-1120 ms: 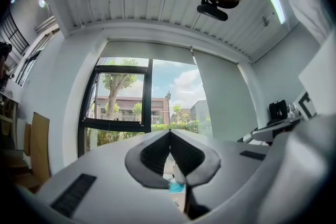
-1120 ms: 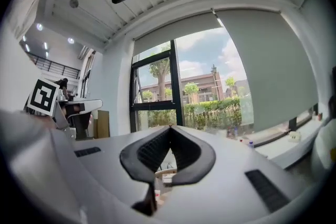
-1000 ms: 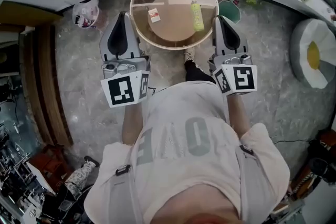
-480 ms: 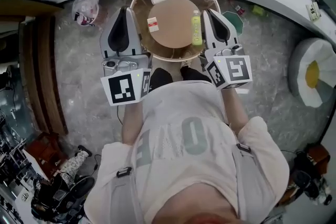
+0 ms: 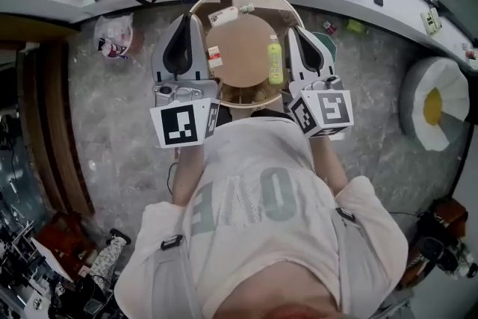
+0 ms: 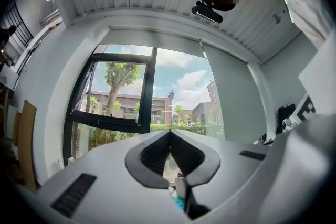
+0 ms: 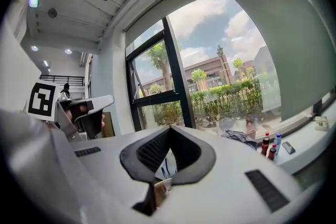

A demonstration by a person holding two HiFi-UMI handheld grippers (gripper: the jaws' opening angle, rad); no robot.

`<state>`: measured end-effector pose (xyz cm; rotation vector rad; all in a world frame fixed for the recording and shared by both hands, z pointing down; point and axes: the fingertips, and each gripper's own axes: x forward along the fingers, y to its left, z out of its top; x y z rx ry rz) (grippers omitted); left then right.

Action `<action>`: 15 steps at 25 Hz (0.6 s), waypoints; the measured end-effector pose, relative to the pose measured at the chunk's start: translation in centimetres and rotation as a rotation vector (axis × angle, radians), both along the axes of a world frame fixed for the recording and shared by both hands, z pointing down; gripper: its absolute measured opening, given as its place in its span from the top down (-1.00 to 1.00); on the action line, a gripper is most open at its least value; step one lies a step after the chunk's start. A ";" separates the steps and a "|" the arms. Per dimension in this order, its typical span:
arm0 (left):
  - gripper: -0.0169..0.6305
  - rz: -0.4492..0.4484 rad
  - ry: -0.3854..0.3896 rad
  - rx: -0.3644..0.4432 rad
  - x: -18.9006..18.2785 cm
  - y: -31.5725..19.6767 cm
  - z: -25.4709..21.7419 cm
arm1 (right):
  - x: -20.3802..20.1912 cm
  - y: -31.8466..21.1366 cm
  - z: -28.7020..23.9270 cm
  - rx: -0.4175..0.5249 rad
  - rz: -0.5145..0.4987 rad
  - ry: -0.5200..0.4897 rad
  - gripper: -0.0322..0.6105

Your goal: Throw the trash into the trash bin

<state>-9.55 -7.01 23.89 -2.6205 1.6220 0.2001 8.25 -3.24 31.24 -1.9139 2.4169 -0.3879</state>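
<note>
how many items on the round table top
4: green bottle at right, small box at left, white packet and a small item at the far edge. More may be hidden.

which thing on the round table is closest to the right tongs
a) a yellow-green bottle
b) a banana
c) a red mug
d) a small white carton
a: the yellow-green bottle is on the round table at its right side, right next to the right tongs.
</note>
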 end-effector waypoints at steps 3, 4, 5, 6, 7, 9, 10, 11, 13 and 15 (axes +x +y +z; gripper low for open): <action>0.91 0.041 0.010 0.009 0.3 -1.9 -0.6 | 0.2 -1.4 -0.5 0.006 0.029 0.014 0.86; 0.91 0.051 0.007 0.013 0.3 -2.3 -0.7 | 0.2 -1.7 -0.6 0.009 0.039 0.016 0.86; 0.91 0.059 0.004 0.014 0.2 -2.7 -0.7 | 0.1 -2.0 -0.7 0.012 0.048 0.018 0.86; 0.91 0.065 0.003 0.012 0.1 -3.0 -0.6 | 0.1 -2.1 -0.9 0.016 0.056 0.021 0.86; 0.91 0.070 0.004 0.008 -0.1 -3.4 -0.5 | 0.0 -2.3 -1.0 0.019 0.062 0.025 0.86; 0.91 0.078 0.010 -0.004 -0.2 -4.2 -0.3 | 0.0 -2.6 -1.3 0.028 0.072 0.031 0.86; 0.91 0.081 0.013 -0.006 -0.1 -4.6 -0.2 | 0.0 -2.8 -1.5 0.034 0.075 0.036 0.86; 0.91 0.082 0.014 -0.004 -0.1 -4.8 -0.2 | 0.1 -3.0 -1.7 0.041 0.077 0.044 0.86; 0.91 0.086 0.013 0.000 -0.1 -5.1 -0.1 | 0.1 -3.1 -1.8 0.049 0.081 0.059 0.86; 0.91 0.095 0.012 -0.003 0.0 -5.2 0.1 | 0.3 -3.1 -1.6 0.045 0.089 0.067 0.86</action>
